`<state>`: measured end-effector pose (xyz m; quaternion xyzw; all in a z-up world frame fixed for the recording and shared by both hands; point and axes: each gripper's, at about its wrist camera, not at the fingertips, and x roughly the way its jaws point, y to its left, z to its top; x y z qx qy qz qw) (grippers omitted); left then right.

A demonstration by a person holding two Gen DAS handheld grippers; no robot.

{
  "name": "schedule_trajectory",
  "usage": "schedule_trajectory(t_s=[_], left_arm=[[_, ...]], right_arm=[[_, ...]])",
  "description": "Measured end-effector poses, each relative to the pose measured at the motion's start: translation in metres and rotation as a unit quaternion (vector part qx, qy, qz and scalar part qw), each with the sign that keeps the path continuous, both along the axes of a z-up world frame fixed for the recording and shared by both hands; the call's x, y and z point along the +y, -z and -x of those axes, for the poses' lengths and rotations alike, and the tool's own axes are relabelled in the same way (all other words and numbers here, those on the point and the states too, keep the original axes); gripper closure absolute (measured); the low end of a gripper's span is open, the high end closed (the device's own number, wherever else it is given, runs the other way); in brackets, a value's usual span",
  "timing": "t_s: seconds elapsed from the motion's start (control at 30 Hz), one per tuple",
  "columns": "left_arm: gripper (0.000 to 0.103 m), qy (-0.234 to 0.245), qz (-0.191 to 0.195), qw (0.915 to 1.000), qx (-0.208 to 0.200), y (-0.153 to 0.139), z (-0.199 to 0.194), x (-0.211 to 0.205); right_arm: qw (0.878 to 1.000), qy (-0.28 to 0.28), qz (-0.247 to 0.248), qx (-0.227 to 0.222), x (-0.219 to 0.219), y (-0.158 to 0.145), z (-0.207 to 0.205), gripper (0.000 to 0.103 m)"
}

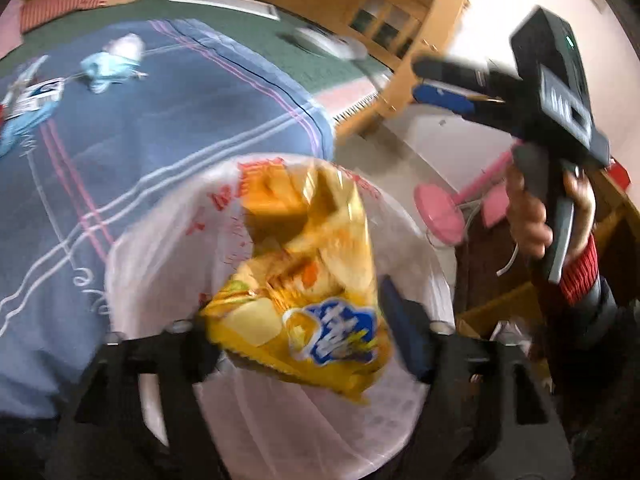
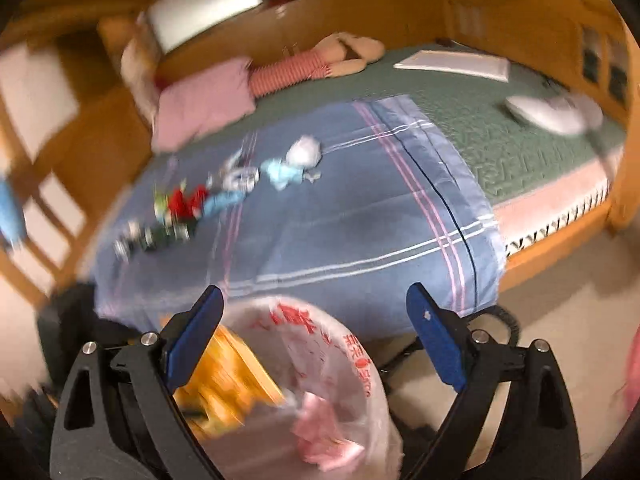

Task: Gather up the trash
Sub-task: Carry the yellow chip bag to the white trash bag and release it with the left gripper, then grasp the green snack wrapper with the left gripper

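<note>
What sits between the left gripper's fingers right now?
In the left wrist view, the yellow snack bag sits between the open left gripper's fingers, above the lined bin.

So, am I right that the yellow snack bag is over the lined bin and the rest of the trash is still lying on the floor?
Not quite: the yellow snack bag is over the lined bin, but the remaining trash lies on the blue bedsheet, not the floor. The right wrist view shows it.

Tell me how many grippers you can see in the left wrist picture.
2. The left gripper sits at the bottom edge, over the bin bag; the right gripper is at upper right, held in a hand.
</note>
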<state>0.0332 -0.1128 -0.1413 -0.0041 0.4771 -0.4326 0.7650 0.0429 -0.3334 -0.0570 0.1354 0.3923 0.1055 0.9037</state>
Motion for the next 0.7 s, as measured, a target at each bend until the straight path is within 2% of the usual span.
schedule_trajectory(t_s=[0.03,0.1,0.2,0.3,0.4,0.53,0.6,0.67,0.7], left_arm=[[0.016,-0.009,-0.005,0.9999,-0.008,-0.001,0.000,0.001],[0.015,-0.037,-0.005,0.9991,-0.017,-0.006,-0.003,0.010],[0.013,-0.120,0.006,0.9926,-0.019,-0.018,-0.023,0.043],[0.013,-0.209,0.012,0.9777,-0.020,-0.034,-0.044,0.089],[0.013,-0.276,0.009,0.9602,-0.043,-0.052,-0.063,0.125],[0.007,-0.375,-0.061,0.9219,-0.076,-0.065,-0.110,0.173],[0.007,-0.424,-0.085,0.9001,-0.053,-0.057,-0.151,0.201],[0.006,-0.474,-0.088,0.8758,-0.013,-0.040,-0.183,0.231],[0.006,-0.501,-0.084,0.8611,0.016,-0.027,-0.199,0.244]], right_arm=[[1.000,0.006,-0.009,0.002,-0.002,0.001,0.001,0.012],[1.000,0.015,-0.014,0.005,-0.005,0.005,-0.001,0.012],[1.000,0.021,-0.016,0.014,-0.003,0.012,-0.004,0.012],[1.000,0.019,-0.014,0.017,0.005,0.016,-0.001,0.012],[1.000,0.023,-0.004,0.018,0.008,0.018,-0.001,0.012],[0.999,0.031,-0.006,0.032,0.009,0.025,-0.005,0.012],[0.999,0.033,-0.002,0.038,0.011,0.028,-0.010,0.012],[0.999,0.035,0.000,0.039,0.014,0.029,-0.015,0.012],[0.999,0.037,-0.001,0.040,0.016,0.029,-0.016,0.012]])
